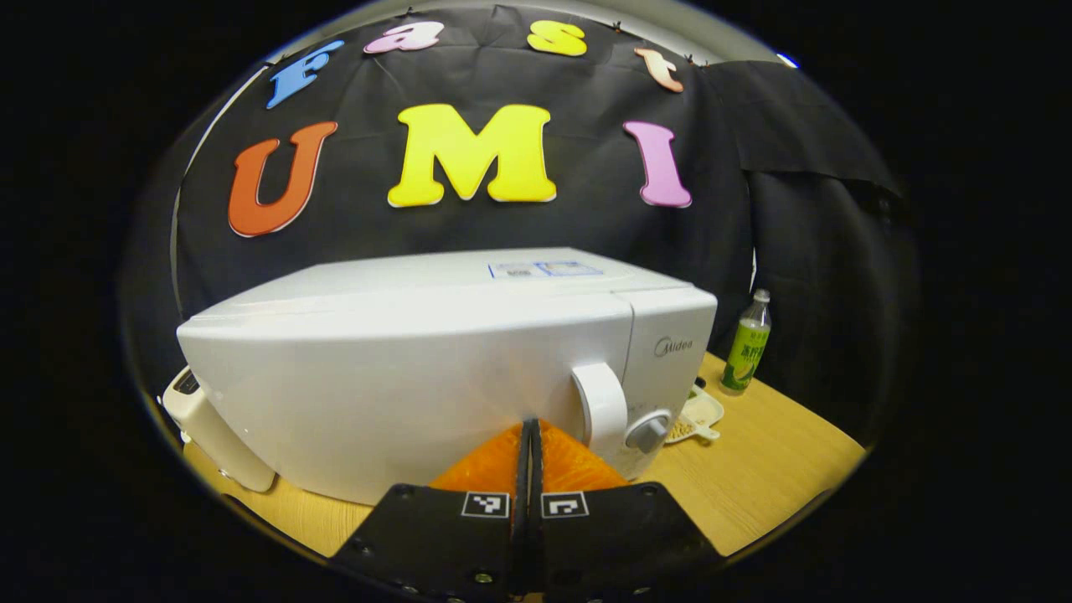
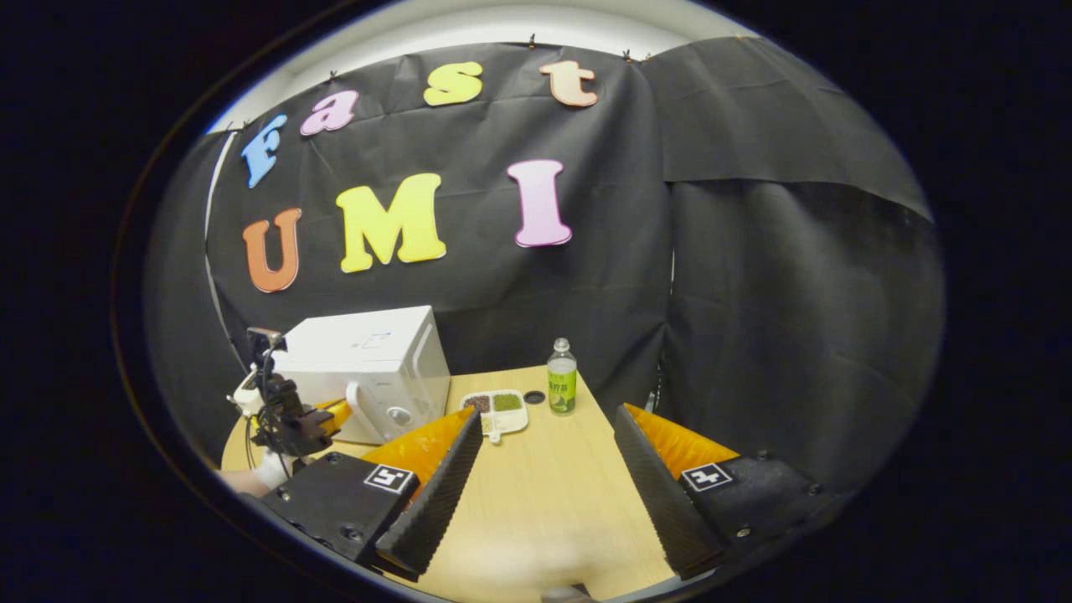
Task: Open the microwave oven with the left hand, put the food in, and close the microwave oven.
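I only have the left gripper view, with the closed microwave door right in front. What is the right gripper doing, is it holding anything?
Observer: The right gripper is open above the table, with nothing between its fingers.
Operator: Where is the food from there?
Observer: The food tray lies on the table between the microwave and the bottle, ahead of the right gripper.
Operator: Anything else near it?
Observer: A small dark disc lies between the food tray and the bottle.
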Demonstrator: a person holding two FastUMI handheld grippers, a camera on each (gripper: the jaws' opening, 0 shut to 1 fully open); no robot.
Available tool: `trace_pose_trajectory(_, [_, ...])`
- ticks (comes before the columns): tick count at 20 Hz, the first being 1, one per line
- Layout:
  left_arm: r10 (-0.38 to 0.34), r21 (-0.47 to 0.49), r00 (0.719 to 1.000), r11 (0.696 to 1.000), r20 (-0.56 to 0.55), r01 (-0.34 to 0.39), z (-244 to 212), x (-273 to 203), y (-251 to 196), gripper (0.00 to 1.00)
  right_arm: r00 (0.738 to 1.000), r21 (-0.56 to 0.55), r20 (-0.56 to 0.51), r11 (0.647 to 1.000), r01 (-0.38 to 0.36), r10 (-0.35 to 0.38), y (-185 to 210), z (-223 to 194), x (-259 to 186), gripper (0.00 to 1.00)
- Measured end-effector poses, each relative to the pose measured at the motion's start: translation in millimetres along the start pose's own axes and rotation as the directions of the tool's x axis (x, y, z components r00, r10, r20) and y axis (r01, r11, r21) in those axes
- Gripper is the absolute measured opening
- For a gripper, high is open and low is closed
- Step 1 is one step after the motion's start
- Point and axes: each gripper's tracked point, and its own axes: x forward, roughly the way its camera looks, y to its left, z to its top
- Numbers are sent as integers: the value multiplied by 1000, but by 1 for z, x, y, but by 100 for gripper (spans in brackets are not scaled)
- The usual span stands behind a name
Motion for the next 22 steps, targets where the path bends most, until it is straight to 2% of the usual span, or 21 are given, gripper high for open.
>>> trace_pose_trajectory(1, [10, 10, 1000, 1000, 13, -10, 4, -3, 1, 0, 1000, -6, -1, 1000, -16, 16, 8, 1, 0, 92])
trace_pose_trajectory(2, [15, 18, 1000, 1000, 19, -16, 8, -7, 2, 0, 1000, -8, 5, 1000, -28, 28, 13, 5, -1, 92])
trace_pose_trajectory(3, [18, 22, 999, 1000, 28, -18, 12, -10, 4, 0, 999, -8, 18, 999, -37, 37, 18, 9, -1, 100])
trace_pose_trajectory(4, [24, 21, 999, 999, 35, -25, 15, -15, 6, 0, 999, -10, 24, 999, -45, 45, 23, 12, -1, 100])
trace_pose_trajectory(5, [33, 20, 999, 999, 40, -33, 18, -22, 10, 0, 998, -13, 29, 999, -50, 51, 27, 12, -1, 92])
trace_pose_trajectory(6, [49, 22, 998, 999, 47, -50, 20, -29, 15, 0, 998, -14, 32, 998, -60, 60, 31, 14, -2, 100])
trace_pose_trajectory(8, [81, 46, 995, 995, 58, -83, 25, -39, 27, 0, 997, -25, 38, 997, -72, 72, 38, 16, -5, 100])
trace_pose_trajectory(10, [117, 70, 990, 990, 84, -123, 31, -63, 40, 63, 996, -27, 47, 996, -81, 82, 44, 19, -7, 100])
trace_pose_trajectory(11, [132, 87, 985, 986, 107, -142, 38, -73, 47, 94, 995, -29, 52, 996, -86, 88, 48, 20, -9, 92])
trace_pose_trajectory(12, [131, 90, 984, 986, 117, -142, 41, -80, 48, 94, 994, -32, 56, 995, -93, 95, 53, 20, -12, 100])
trace_pose_trajectory(13, [140, 88, 983, 985, 120, -151, 45, -89, 52, 95, 993, -37, 62, 994, -99, 102, 57, 20, -15, 100])
trace_pose_trajectory(14, [145, 93, 982, 983, 124, -157, 49, -98, 53, 95, 992, -40, 66, 993, -108, 111, 62, 21, -17, 92])
trace_pose_trajectory(15, [147, 99, 980, 982, 136, -161, 55, -110, 52, 100, 990, -43, 73, 992, -118, 121, 67, 21, -20, 92])
trace_pose_trajectory(16, [147, 100, 979, 982, 145, -162, 61, -122, 51, 96, 988, -43, 79, 991, -126, 130, 72, 23, -24, 100])
trace_pose_trajectory(19, [127, 102, 975, 984, 181, -147, 78, -163, 43, 96, 982, -57, 100, 987, -152, 157, 89, 23, -34, 100])
trace_pose_trajectory(20, [126, 97, 974, 985, 187, -145, 84, -178, 42, 96, 981, -62, 105, 985, -160, 166, 95, 23, -37, 92])
trace_pose_trajectory(22, [136, 83, 969, 984, 206, -155, 95, -208, 45, 96, 977, -73, 117, 983, -170, 178, 104, 22, -43, 92])
